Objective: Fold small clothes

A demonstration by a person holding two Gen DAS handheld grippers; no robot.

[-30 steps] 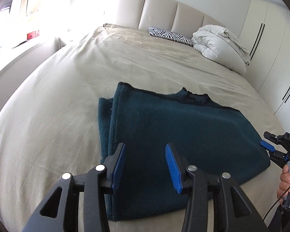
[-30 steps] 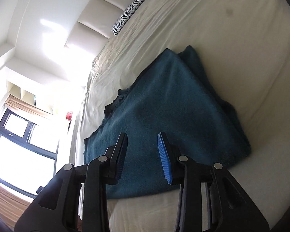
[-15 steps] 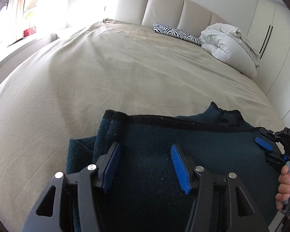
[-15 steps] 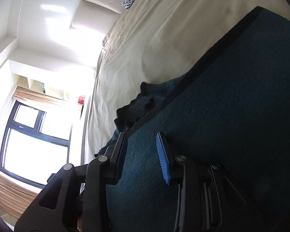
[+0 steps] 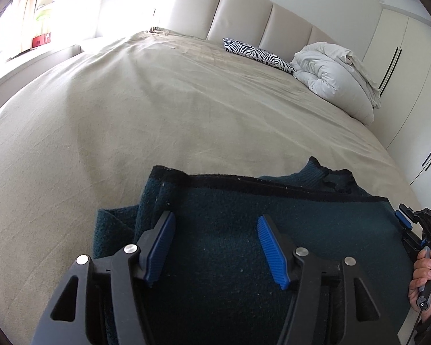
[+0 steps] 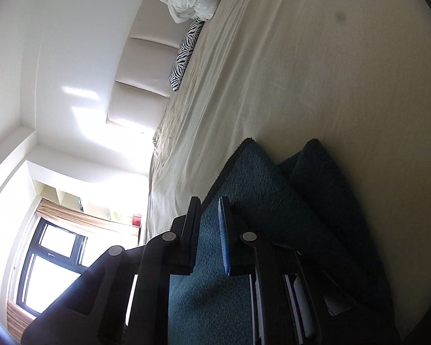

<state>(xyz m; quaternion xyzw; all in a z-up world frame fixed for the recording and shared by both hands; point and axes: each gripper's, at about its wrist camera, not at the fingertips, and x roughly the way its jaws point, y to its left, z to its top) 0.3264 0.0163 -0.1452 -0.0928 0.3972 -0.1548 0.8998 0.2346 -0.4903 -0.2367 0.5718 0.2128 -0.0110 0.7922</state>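
Note:
A dark teal knitted garment (image 5: 273,215) lies folded on the beige bed, near its front edge. My left gripper (image 5: 215,244) is open just over the garment's left part, with nothing between its blue pads. My right gripper (image 5: 408,230) shows at the garment's right edge in the left wrist view. In the right wrist view the right gripper (image 6: 209,230) has its jaws narrowed around the edge of the teal garment (image 6: 273,201), a slim gap still between the pads.
The beige bed sheet (image 5: 186,100) stretches ahead. A zebra-print pillow (image 5: 258,54) and a bundled white duvet (image 5: 336,77) lie by the padded headboard. White wardrobe doors (image 5: 411,57) stand on the right. A window ledge (image 5: 28,57) runs along the left.
Both grippers have come down low onto the garment. The right gripper's jaws have narrowed around the garment's edge. The left gripper has stayed open.

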